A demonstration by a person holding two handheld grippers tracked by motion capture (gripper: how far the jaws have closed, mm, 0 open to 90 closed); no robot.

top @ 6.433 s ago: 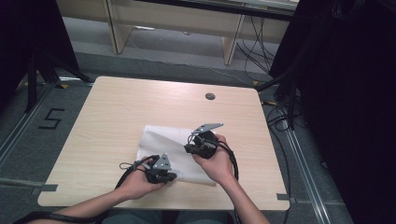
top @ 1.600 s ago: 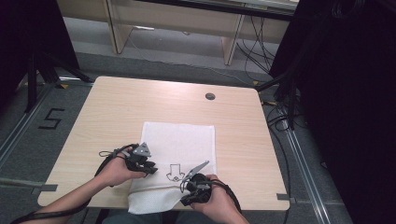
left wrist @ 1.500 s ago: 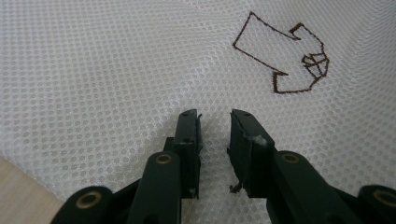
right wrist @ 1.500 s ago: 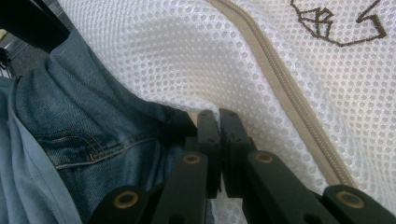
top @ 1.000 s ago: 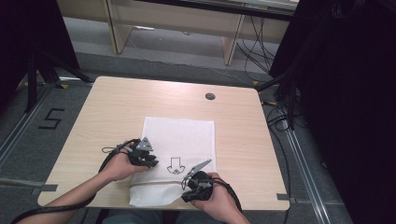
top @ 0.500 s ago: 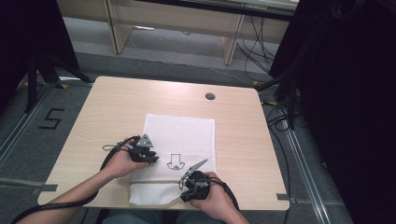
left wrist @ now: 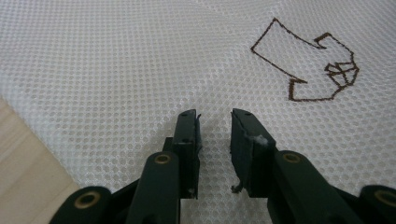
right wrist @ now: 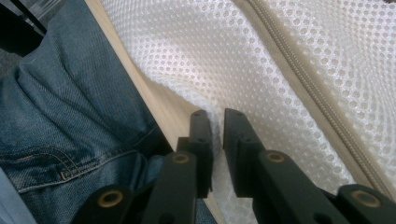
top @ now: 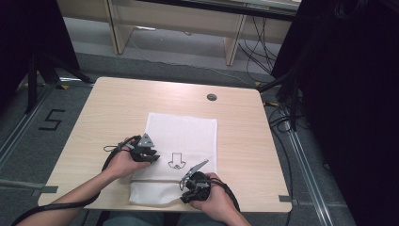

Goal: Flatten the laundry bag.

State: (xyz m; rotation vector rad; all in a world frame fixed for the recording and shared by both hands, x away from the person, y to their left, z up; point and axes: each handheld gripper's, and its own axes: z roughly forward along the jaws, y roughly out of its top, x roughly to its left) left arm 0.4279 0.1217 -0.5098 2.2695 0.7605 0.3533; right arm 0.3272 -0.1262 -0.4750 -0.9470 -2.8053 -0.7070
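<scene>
**Mesh bag flat on table, both grippers at its near half**

High view: a white mesh laundry bag [top: 181,155] lies flat at the middle of a light wood table [top: 113,108], long axis running 12 to 6 o'clock, its near end just over the table's 6 o'clock edge. A brown stitched arrow mark [top: 177,161] sits w/ its head toward 6. A zipper [right wrist: 299,70] crosses the bag near that end.

Left gripper [top: 145,153] rests on the bag's 9 o'clock edge, about level w/ the arrow. In the left gripper view its jaws stand a little apart w/ bare mesh showing in the gap; no fold is pinched, and they've just been easing wider.

Right gripper [top: 194,181] is at the bag's near corner, approx 5 o'clock from the arrow. In the right gripper view a puckered bit of mesh edge sits between the jaws, which have just been opening; pads look off the cloth, so prob. a release, not a grip. Denim on the person's lap [right wrist: 70,107] shows past the table edge.

Judgement: the right hand is nearer the zipper end, so any next grab there falls to it; the bag stretches away toward 12.
</scene>
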